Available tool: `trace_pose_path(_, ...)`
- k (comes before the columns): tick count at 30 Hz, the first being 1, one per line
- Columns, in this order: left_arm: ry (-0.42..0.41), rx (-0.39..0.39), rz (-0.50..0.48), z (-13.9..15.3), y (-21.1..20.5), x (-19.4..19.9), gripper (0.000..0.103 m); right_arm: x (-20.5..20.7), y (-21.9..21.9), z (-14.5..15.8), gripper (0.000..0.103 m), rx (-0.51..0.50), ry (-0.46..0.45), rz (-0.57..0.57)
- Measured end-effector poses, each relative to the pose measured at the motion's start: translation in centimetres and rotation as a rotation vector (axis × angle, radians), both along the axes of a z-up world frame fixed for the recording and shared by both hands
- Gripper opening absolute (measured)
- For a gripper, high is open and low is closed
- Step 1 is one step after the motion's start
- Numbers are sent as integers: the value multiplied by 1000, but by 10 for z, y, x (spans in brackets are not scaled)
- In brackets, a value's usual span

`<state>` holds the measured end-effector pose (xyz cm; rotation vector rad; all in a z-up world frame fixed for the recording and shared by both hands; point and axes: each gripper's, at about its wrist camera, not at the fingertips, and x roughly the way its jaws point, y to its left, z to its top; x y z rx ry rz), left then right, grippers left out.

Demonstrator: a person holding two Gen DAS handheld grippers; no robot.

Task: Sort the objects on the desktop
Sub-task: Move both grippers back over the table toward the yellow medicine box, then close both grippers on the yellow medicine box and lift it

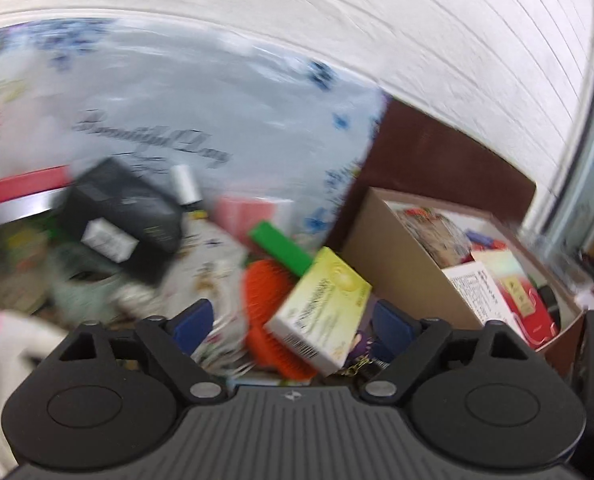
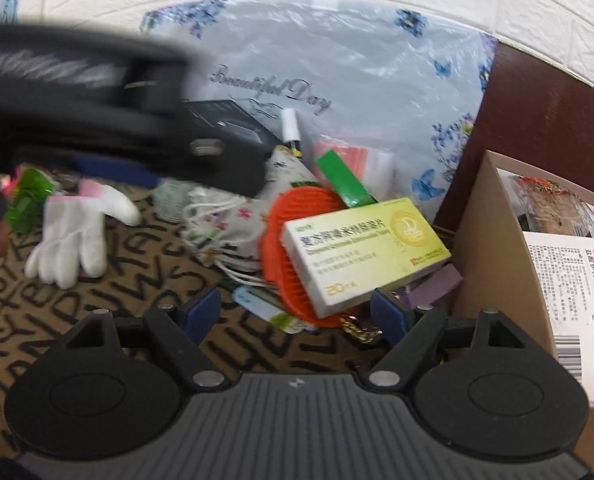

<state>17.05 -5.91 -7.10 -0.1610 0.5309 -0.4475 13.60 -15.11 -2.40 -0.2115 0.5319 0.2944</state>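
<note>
Through the right wrist camera I saw my right gripper (image 2: 297,312) standing wide, its blue pads (image 2: 203,308) apart and nothing pressed between them. Just ahead of it lay a yellow-green medicine box (image 2: 363,250), tilted, resting on an orange silicone brush (image 2: 289,248); neither pad touched the box. A green stick-shaped box (image 2: 345,182) lay behind the brush, and a drawstring cloth pouch (image 2: 233,220) sat to the brush's left. A white glove (image 2: 71,232) lay flat on the brown mat with black lettering (image 2: 109,312), well apart from the pile. To the right stood an open cardboard box (image 2: 493,240), with a white medicine carton (image 2: 565,304) leaning inside it. Behind everything was a pale plastic bag printed with blue butterflies (image 2: 357,80). My left gripper (image 2: 97,92) crossed the upper left of that view as a dark blur, in front of a black box (image 2: 233,132).

From the left wrist camera, heavily smeared, my left gripper (image 1: 293,320) was also spread wide and gripped nothing. The medicine box (image 1: 323,306) sat between and just beyond its pads, over the orange brush (image 1: 265,308), but I couldn't tell whether the right-hand pad touched it. The black box (image 1: 125,212) lay up to the left, the cardboard box (image 1: 401,268) to the right.
</note>
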Motion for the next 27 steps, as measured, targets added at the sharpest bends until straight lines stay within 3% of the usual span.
trace_pose_path(2,18,11,-34,-5,-11,12,73,5,-2,-3,79,-4,3,-3)
trace_pose_path(9,65,34,-39,-19,-30,39,70,24,-6,-13,71,-5,11,-17)
trace_pose_path(11,77,34,-45,-23,-32,42,64,25,-6,-14,71,-16,-7,-26)
trace_pose_path(13,105,38,-53,-27,-33,43,52,27,-6,-15,70,-22,-13,-32)
trace_pose_path(16,99,73,-36,-31,-36,37,44,25,-5,-16,60,-58,-30,-37)
trace_pose_path(23,143,67,-44,-30,-31,5,42,8,-8,-14,43,-13,8,46)
trace_pose_path(27,174,52,-48,-33,-28,-20,34,-15,1,-20,42,-25,31,119)
